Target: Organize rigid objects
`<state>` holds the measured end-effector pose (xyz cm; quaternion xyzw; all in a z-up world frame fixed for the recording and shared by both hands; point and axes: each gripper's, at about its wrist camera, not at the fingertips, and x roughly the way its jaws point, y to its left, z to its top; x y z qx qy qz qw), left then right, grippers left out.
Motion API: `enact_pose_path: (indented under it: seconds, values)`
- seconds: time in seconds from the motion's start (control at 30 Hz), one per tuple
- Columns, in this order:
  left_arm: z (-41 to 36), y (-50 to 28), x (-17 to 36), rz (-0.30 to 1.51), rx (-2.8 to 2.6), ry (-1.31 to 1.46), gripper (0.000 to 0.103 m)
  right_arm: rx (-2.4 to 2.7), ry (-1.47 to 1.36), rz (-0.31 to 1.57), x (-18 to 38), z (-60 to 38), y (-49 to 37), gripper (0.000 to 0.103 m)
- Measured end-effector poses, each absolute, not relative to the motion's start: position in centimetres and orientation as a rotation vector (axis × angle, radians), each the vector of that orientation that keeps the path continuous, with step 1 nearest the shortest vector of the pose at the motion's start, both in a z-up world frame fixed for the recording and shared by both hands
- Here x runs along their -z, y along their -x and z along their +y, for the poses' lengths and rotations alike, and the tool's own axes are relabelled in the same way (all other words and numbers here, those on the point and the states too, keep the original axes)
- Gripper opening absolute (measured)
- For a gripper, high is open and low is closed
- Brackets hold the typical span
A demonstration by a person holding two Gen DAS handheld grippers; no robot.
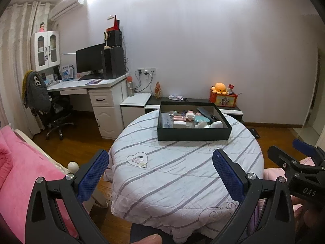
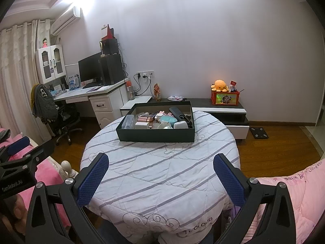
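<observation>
At the far left, a pink blanket (image 1: 24, 174) covers a bed, and an office chair (image 1: 52, 109) draped with a grey garment stands at a white desk (image 1: 97, 87). The desk carries a monitor (image 1: 89, 59) and a black computer tower (image 1: 113, 62). Right of the desk, a low black-and-white cabinet (image 2: 225, 109) runs along the wall and holds a red box (image 2: 224, 98) with an orange plush octopus (image 2: 220, 85) on top.

In the centre stands a round table (image 1: 182, 172) under a white quilted cover with grey stripes. A dark open box (image 1: 193, 132) sits on the far half of the table. The items to be organised lie inside it: a clear case (image 2: 128, 121) at the left end, a white cube (image 2: 141, 125), pinkish-copper tubes (image 2: 145, 119), a teal round item (image 2: 170, 119), a white rounded item (image 2: 180, 125) and a long black item (image 2: 176, 111) toward the right end. The smaller pieces cannot be identified.

The left gripper (image 1: 160, 172) hangs over the near edge of the table, jaws spread wide, nothing between the blue pads (image 1: 93, 174). The right gripper (image 2: 160, 174) is just beside it on the right, also over the near edge, jaws spread wide and empty. Both grippers are well apart from the box. A fingertip (image 1: 148, 239) shows at the bottom edge of the left wrist view
</observation>
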<state>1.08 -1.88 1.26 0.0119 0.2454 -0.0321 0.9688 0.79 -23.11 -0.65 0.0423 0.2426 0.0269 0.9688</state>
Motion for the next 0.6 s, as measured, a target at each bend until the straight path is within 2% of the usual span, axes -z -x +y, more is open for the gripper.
enact_pose_path:
  seconds: [0.37, 0.6]
  values:
    - [-1.9, -1.1, -1.3, 0.492, 0.064, -0.036, 0.103, -0.053, -0.084, 0.496, 1.1, -23.1, -0.8, 0.103]
    - [-1.9, -0.2, -1.8, 0.423, 0.061, -0.044, 0.103, -0.056, -0.084, 0.505, 1.8, -23.3, -0.5, 0.103]
